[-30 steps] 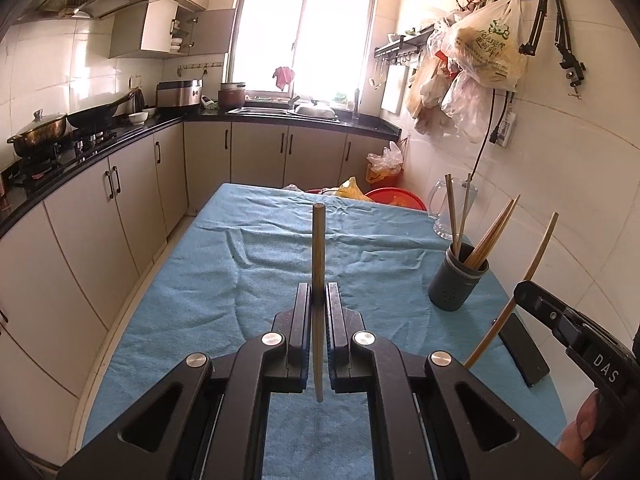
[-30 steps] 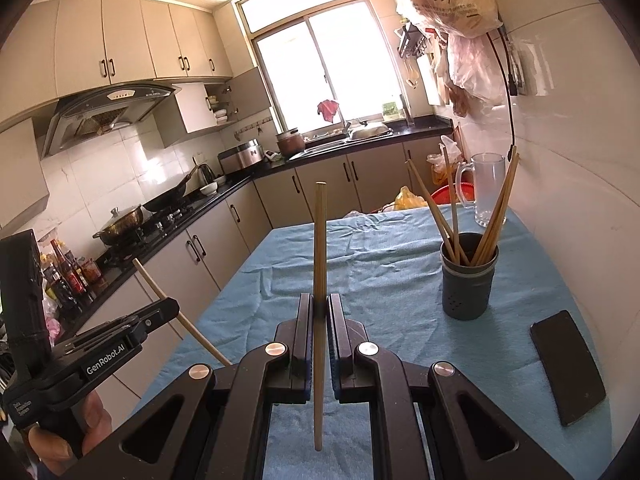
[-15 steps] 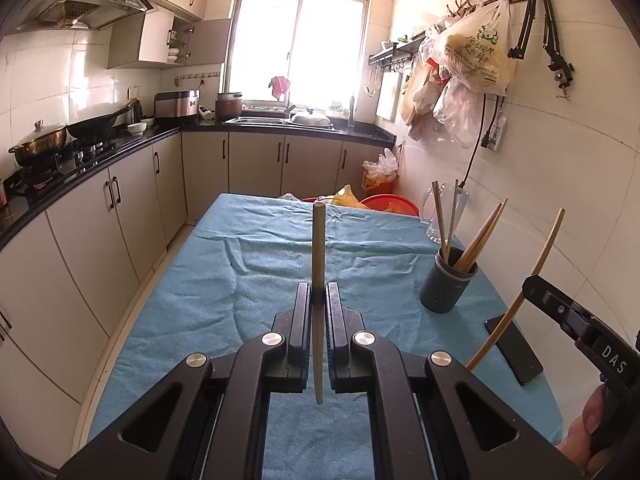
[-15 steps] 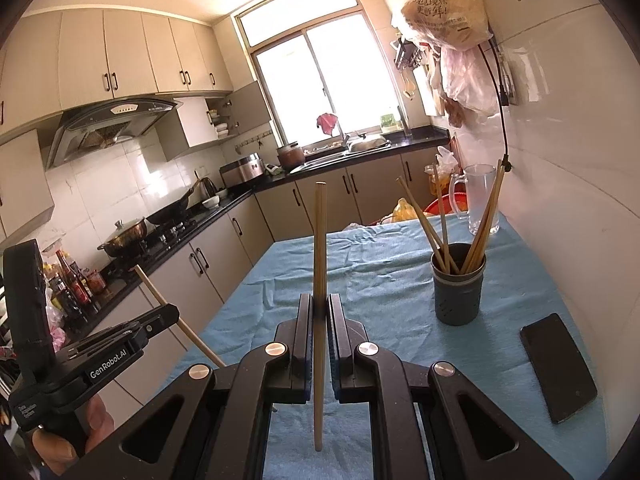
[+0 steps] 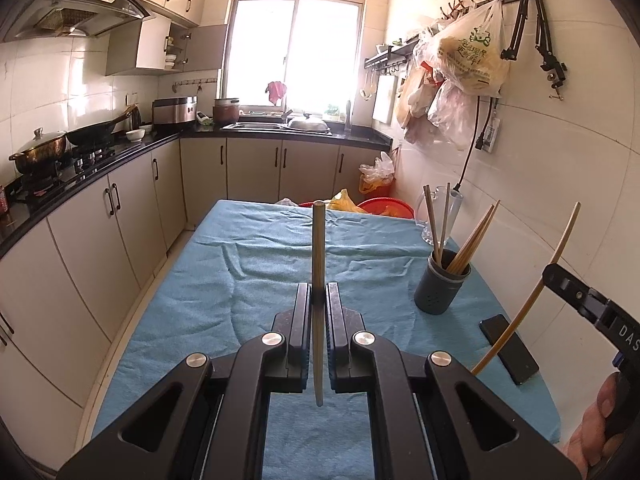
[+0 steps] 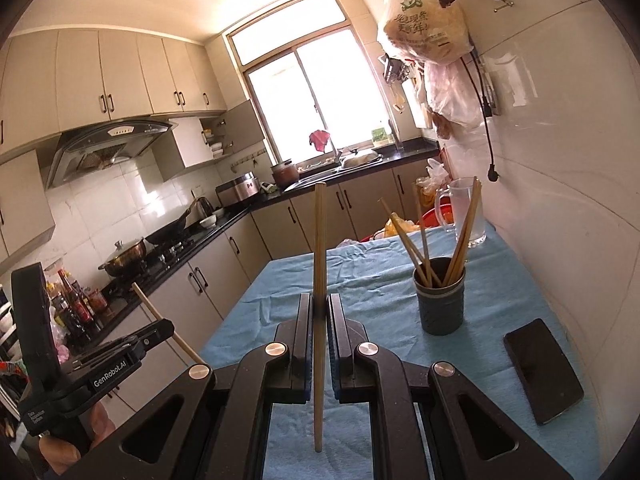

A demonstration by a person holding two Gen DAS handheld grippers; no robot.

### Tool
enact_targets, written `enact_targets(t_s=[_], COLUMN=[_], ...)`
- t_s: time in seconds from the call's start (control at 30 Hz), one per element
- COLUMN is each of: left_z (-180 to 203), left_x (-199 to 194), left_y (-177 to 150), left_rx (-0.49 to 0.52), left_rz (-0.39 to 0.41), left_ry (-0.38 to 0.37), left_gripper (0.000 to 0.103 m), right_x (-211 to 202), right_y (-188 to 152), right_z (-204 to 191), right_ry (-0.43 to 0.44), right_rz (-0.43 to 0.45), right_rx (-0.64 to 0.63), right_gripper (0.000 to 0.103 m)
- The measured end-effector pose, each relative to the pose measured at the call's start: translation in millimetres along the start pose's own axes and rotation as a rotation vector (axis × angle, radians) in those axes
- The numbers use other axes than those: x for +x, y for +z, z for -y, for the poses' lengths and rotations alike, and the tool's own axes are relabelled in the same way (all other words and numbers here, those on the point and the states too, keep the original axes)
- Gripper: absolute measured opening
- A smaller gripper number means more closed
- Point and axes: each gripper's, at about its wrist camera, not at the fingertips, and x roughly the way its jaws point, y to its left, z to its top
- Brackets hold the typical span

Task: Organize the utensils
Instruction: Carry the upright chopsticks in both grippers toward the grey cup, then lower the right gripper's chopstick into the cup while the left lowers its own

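Observation:
My left gripper (image 5: 318, 292) is shut on a wooden chopstick (image 5: 318, 248) that stands upright between the jaws. My right gripper (image 6: 320, 304) is shut on another wooden chopstick (image 6: 319, 240), also upright. A dark grey utensil cup (image 5: 440, 284) with several chopsticks stands on the blue tablecloth at the right; it also shows in the right wrist view (image 6: 440, 300). Both grippers hover above the near end of the table, well short of the cup. The right gripper appears at the right edge of the left wrist view (image 5: 560, 276), the left gripper at the left of the right wrist view (image 6: 160, 330).
A black phone (image 6: 542, 368) lies on the cloth near the wall, close to the cup. A glass jug (image 6: 466, 210) stands at the far right corner. The blue-covered table (image 5: 280, 264) has kitchen cabinets along its left and a tiled wall at its right.
Both grippers have pulled back and risen a little with their chopsticks; the cup and phone look farther away and more of the upper kitchen shows.

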Motion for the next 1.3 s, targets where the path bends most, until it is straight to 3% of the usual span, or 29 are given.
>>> enact_targets(t_s=[0.67,1.0,1.3], left_z=[15,45,85], left_x=[38,72,83], left_y=[18,52,95], left_rx=[0.021,0.050,0.086], left_rz=[-0.056,-0.086,-0.041], left_ry=[-0.014,-0.110,-0.196], left_gripper=[0.006,0.006,0.006], right_x=[-9,-6,-8], right_y=[26,53,84], right_z=[64,115,134], right_ry=[-0.103,-0.175,-0.192], right_rz=[0.054,0.086,0.139], right_rx=[0.112,0.173,0.184], right_gripper=[0.007,0.007,0.007])
